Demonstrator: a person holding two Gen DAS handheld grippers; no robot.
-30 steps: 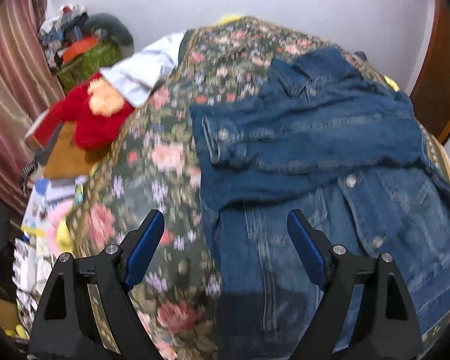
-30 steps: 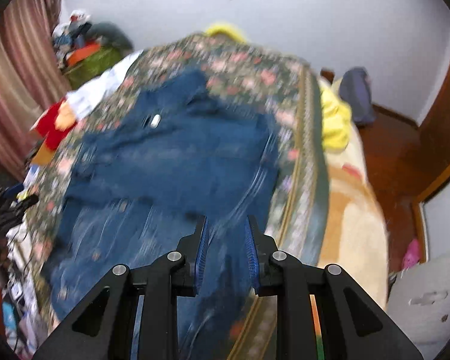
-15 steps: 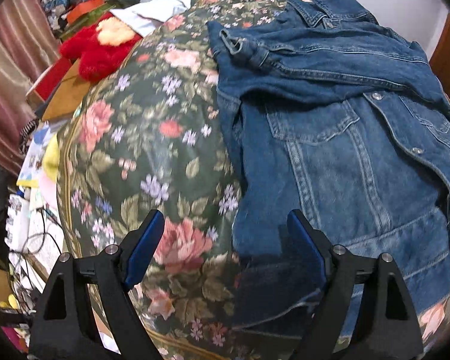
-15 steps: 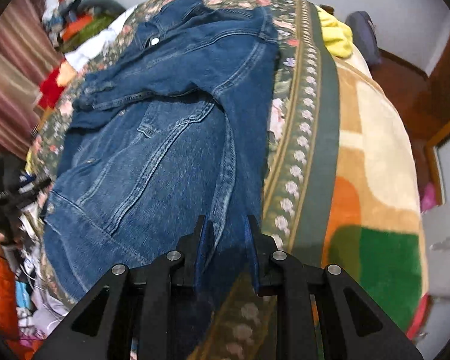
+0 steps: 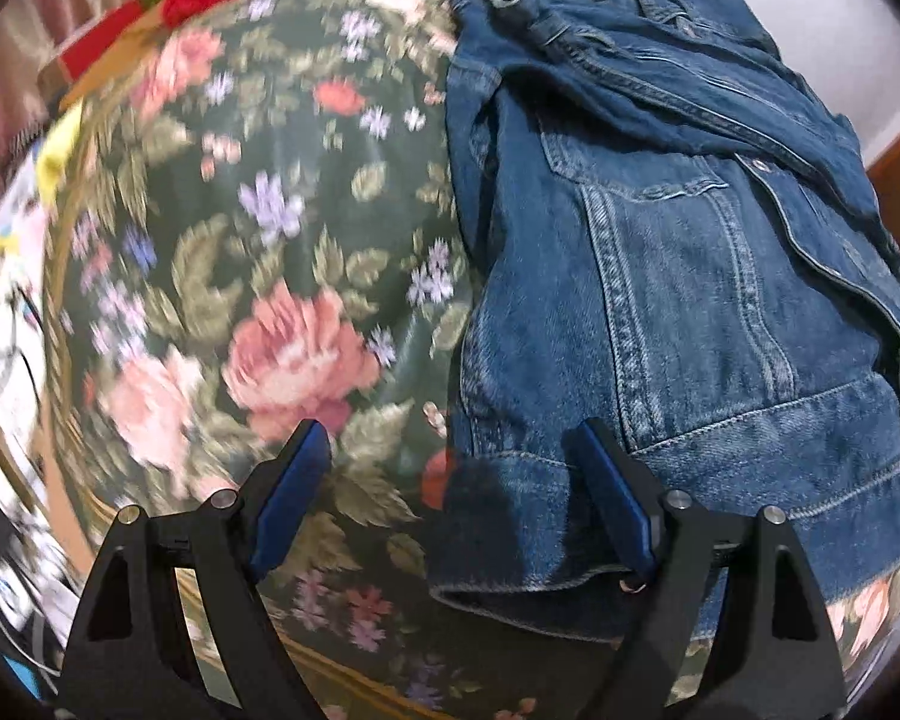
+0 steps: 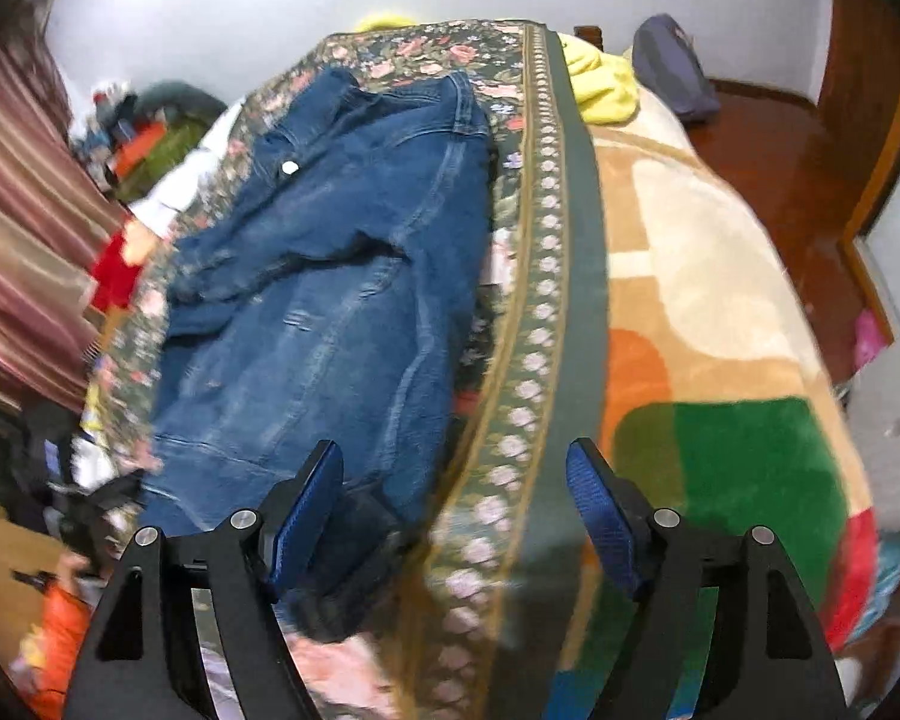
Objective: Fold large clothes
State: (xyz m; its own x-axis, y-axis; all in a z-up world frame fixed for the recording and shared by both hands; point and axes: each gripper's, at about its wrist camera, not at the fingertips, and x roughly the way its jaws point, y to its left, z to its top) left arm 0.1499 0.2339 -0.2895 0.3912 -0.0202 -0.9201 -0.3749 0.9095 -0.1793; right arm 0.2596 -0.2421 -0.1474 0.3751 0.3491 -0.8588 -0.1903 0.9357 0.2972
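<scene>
Denim jacket [image 5: 678, 276] on floral blanket [image 5: 258, 228]

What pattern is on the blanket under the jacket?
Pink flowers on dark green blanket; clearest in the left wrist view.

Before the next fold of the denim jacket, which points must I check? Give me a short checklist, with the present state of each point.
1. Left gripper open: ok, the fingers stand wide apart.
2. Left gripper lined up with the hem corner of the denim jacket: ok, the corner lies between the fingers, not yet pinched.
3. Right gripper open: ok, it holds nothing.
4. Right gripper lined up with the jacket's other hem corner: not ok, only its left finger is over the denim; the rest is over the floral blanket.
5. Sleeve folded across the jacket's body: ok.
6. Jacket flat with no hidden creases: cannot tell, the right wrist view is blurred.
</scene>
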